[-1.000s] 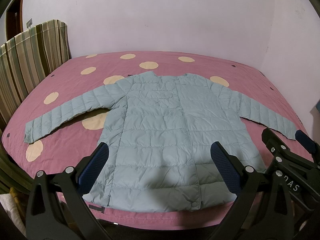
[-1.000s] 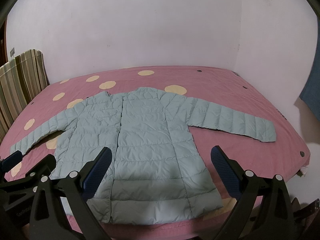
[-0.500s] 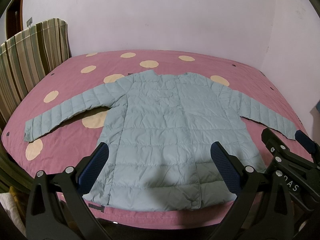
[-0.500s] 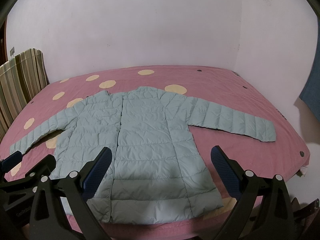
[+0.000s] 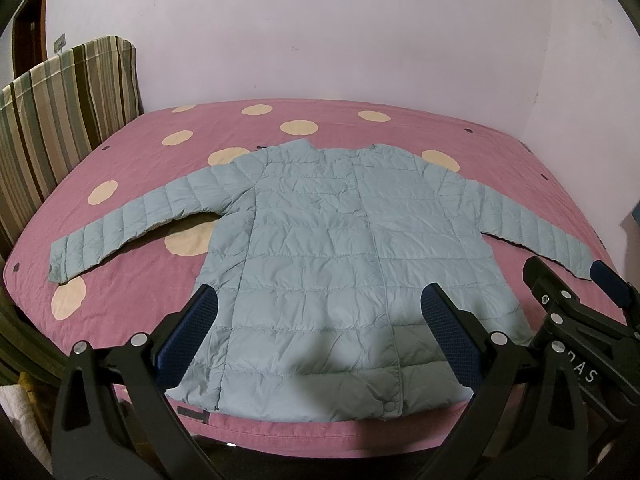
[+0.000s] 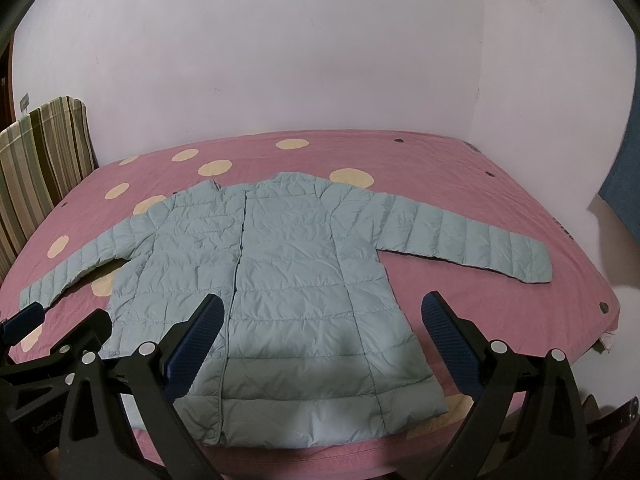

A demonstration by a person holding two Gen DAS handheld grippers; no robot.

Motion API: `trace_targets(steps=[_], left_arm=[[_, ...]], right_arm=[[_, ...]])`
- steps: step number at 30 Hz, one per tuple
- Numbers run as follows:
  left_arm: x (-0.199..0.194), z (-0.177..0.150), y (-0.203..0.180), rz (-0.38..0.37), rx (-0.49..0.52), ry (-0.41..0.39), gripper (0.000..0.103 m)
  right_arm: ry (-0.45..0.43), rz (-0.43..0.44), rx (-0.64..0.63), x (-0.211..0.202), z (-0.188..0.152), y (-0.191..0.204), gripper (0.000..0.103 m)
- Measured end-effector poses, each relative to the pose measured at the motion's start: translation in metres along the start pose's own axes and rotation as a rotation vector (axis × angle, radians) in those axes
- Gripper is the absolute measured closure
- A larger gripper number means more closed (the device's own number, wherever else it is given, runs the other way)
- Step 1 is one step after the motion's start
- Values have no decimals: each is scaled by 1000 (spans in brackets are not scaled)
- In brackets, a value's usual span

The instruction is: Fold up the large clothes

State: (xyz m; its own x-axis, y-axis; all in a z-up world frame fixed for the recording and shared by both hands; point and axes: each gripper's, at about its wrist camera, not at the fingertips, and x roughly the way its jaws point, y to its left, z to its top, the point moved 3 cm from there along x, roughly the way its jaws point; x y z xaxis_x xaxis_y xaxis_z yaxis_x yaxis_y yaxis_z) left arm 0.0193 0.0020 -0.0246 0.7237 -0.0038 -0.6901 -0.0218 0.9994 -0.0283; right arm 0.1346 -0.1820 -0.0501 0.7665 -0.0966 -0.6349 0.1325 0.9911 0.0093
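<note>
Left wrist view: light blue puffer jacket (image 5: 340,264) lies flat on pink dotted bed (image 5: 140,152), sleeves spread, hem at the near edge. Left gripper (image 5: 320,332) above the hem, fingers (image 5: 188,336) wide apart, holding nothing. Right gripper (image 5: 580,312) beside it at right. Striped cushion (image 5: 60,112) far left.

Right wrist view: jacket (image 6: 288,272) same, flat. Right gripper (image 6: 320,332) fingers (image 6: 448,336) apart, empty. Left gripper (image 6: 52,336) at lower left.
</note>
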Motion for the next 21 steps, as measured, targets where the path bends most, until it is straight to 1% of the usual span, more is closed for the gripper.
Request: trace_targets(steps=[21], left_arm=[[1,-2,1,-1,-2,5,2]], right_arm=[[2,0,-1,1,-2,-1,5]])
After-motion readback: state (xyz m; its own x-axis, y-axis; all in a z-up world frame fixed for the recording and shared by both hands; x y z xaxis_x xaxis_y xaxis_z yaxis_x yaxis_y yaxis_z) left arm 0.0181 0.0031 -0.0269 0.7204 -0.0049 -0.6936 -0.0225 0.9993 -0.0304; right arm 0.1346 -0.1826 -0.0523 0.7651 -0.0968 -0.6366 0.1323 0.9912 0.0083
